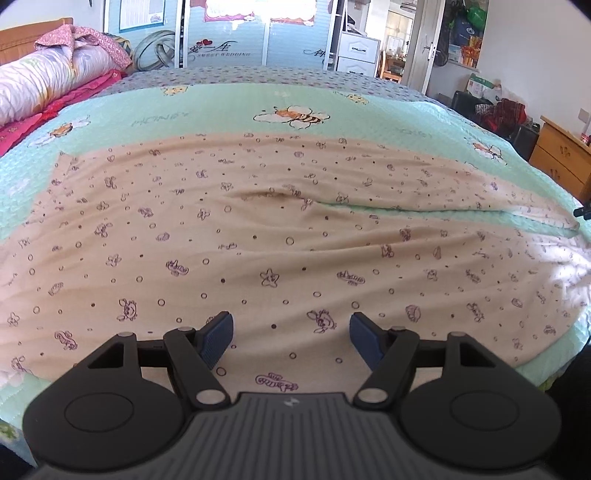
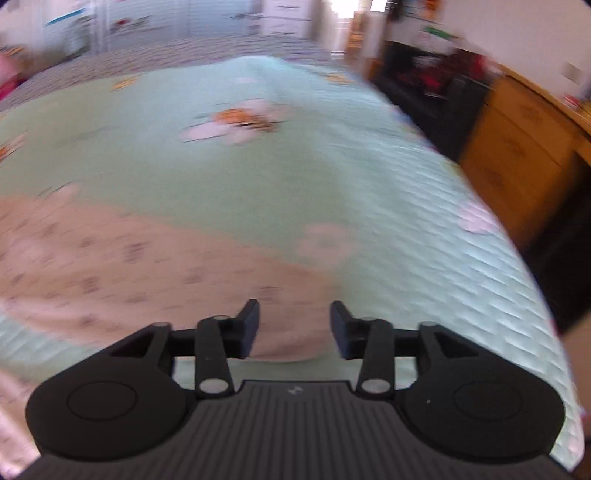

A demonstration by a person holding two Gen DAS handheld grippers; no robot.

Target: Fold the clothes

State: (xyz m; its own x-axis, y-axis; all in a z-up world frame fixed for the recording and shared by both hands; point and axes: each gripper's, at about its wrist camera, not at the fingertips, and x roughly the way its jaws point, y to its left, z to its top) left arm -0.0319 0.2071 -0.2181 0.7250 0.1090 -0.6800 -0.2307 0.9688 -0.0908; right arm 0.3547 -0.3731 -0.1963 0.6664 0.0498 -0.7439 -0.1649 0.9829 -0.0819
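A beige pair of trousers (image 1: 258, 240) with small purple cartoon prints lies spread flat on the green bee-print bedspread (image 1: 229, 107), its two legs running to the right. My left gripper (image 1: 291, 332) is open and empty, just above the garment's near part. The right wrist view is motion-blurred; there the garment (image 2: 129, 266) lies at the lower left. My right gripper (image 2: 294, 325) is open and empty, above the garment's near right edge.
A rolled quilt and pink bedding (image 1: 48, 81) lie at the bed's left. A wooden cabinet (image 1: 561, 155) stands past the bed's right edge, also in the right wrist view (image 2: 517, 147). A wardrobe (image 1: 229, 33) and white drawers (image 1: 358, 51) stand behind the bed.
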